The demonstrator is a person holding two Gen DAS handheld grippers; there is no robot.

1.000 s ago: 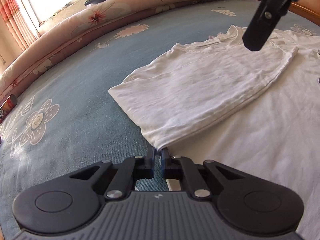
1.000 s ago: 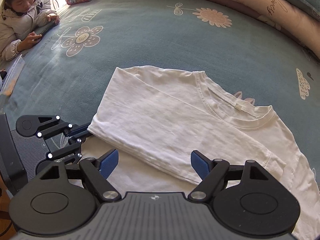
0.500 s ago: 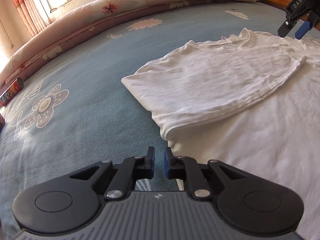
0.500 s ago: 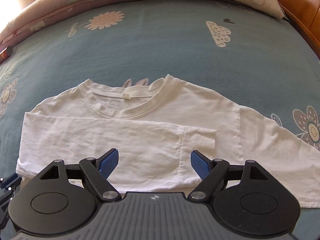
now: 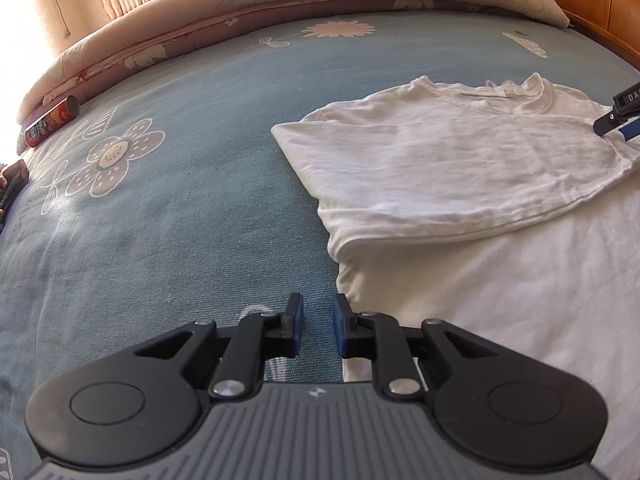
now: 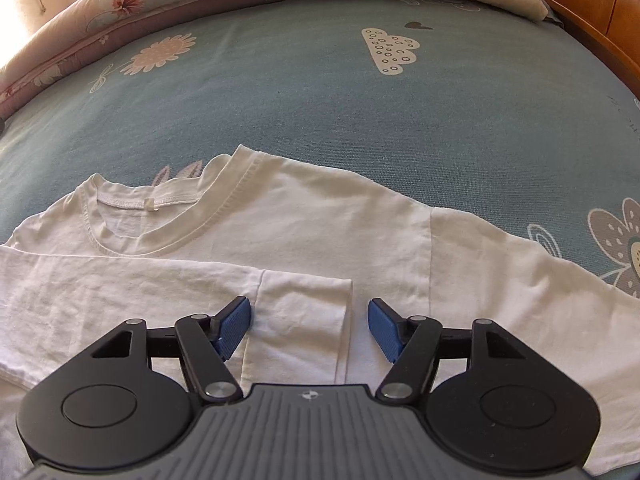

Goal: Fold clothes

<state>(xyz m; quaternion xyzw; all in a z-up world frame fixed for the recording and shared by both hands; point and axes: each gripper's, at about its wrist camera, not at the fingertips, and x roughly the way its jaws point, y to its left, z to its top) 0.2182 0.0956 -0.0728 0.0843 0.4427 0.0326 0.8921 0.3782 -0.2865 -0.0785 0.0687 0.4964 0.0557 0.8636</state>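
A white T-shirt (image 5: 448, 168) lies flat on the blue bedspread, its left side and sleeve folded over the body. My left gripper (image 5: 318, 330) hovers just off the shirt's lower left edge; its jaws are opening with only a narrow gap and nothing between them. In the right wrist view the same T-shirt (image 6: 320, 216) shows its collar at the left and the folded sleeve's cuff (image 6: 304, 316). My right gripper (image 6: 310, 330) is over that cuff, jaws wide but closing, with the cuff between the pads and not pinched. The right gripper's tip (image 5: 622, 120) shows at the left view's right edge.
The blue flowered bedspread (image 5: 160, 220) reaches out to the left. A rolled pink quilt (image 5: 240, 8) lines the far side, with a red can (image 5: 52, 120) against it. A wooden bed frame (image 5: 600, 0) is at the far right. A person's hand (image 5: 12, 176) shows at the left edge.
My left gripper has let go of the shirt's folded corner and drawn back a little. My right gripper has swung right and down from the shirt's left side to the sleeve cuff, its jaws narrowing.
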